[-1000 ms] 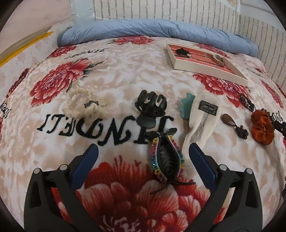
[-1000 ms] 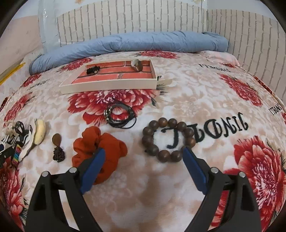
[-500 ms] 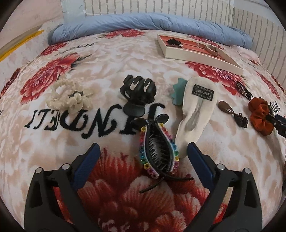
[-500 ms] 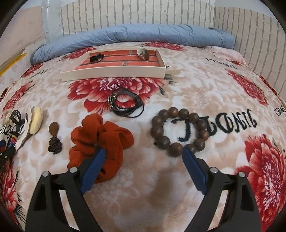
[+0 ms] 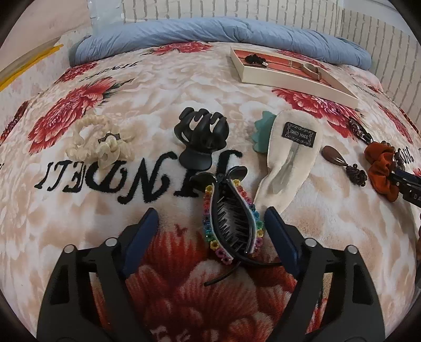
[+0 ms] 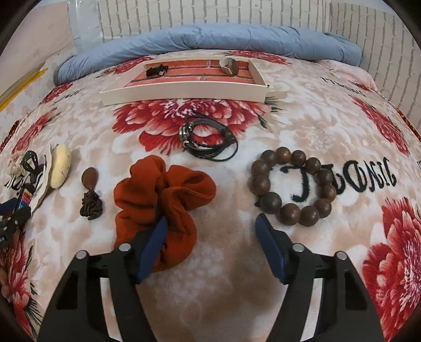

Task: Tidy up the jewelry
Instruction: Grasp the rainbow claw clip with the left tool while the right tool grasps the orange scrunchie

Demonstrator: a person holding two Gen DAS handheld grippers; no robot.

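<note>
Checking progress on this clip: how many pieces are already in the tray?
2. A small dark piece lies at the tray's far left, and a pale brown piece sits toward its far right. The near wall hides part of the floor, so something low might be missed.

A: What is covering the bed?
B: A floral blanket [image 6: 302, 110] is spreading across it, lettering showing at three o'clock.
A: And at twelve o'clock?
B: A blue duvet [image 6: 210, 39] is lying rolled against a brick-patterned wall [image 6: 210, 13].
</note>
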